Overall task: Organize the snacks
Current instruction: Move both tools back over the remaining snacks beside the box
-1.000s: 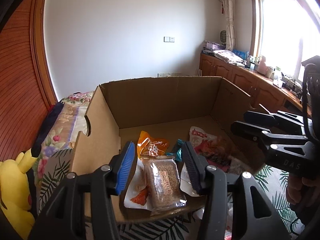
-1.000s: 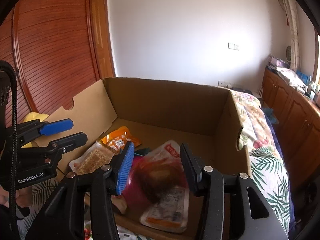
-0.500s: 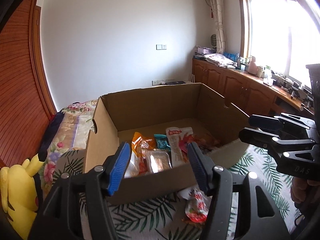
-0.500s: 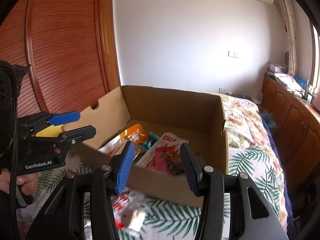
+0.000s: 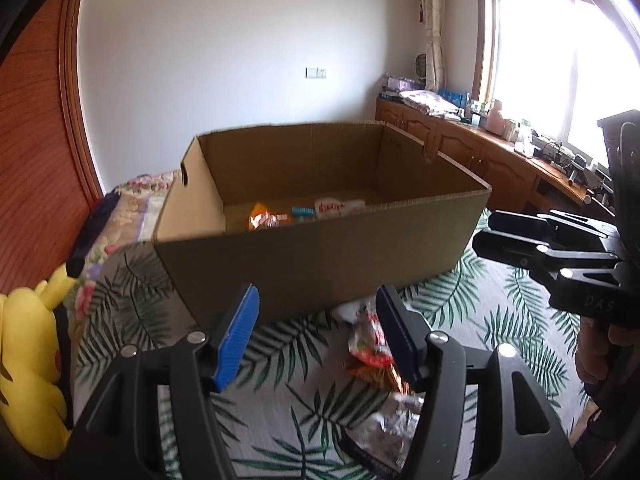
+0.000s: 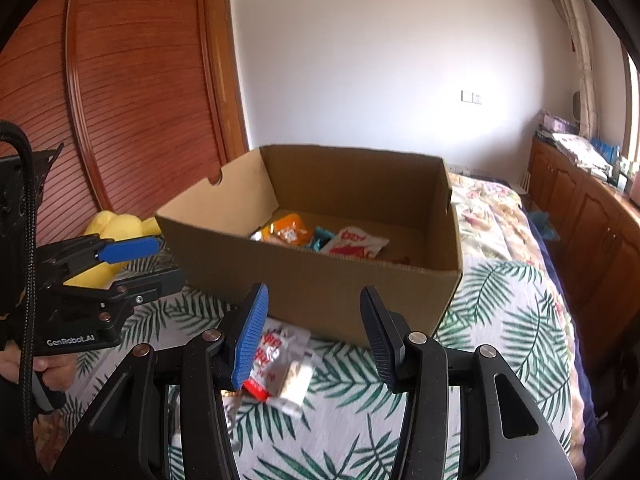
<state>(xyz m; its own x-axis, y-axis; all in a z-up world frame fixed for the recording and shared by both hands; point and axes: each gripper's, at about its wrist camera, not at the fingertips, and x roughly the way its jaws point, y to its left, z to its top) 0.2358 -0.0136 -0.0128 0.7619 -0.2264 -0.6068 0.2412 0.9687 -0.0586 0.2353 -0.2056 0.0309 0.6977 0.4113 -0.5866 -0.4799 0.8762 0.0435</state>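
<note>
Just beyond the left gripper (image 5: 316,334), whose empty jaws have just been opening, loose snack packets (image 5: 370,344) lie on the leaf-print bedspread (image 5: 480,320). Another packet (image 6: 280,364) lies just beyond the right gripper (image 6: 312,332), also apart and empty. Farther ahead, the cardboard box (image 5: 320,256) holds several snacks; I judge these strays are left.

Brown cardboard box (image 6: 320,280) on a white bedspread (image 6: 500,320) with green palm leaves — yellow plush toy (image 5: 28,360) beside.

The cardboard box's (image 6: 320,280) near wall stands across my way. Its top is open, with bare floor toward the far wall. Loose snack packets (image 6: 280,364), I think, litter the bedspread (image 6: 500,320) before it.
</note>
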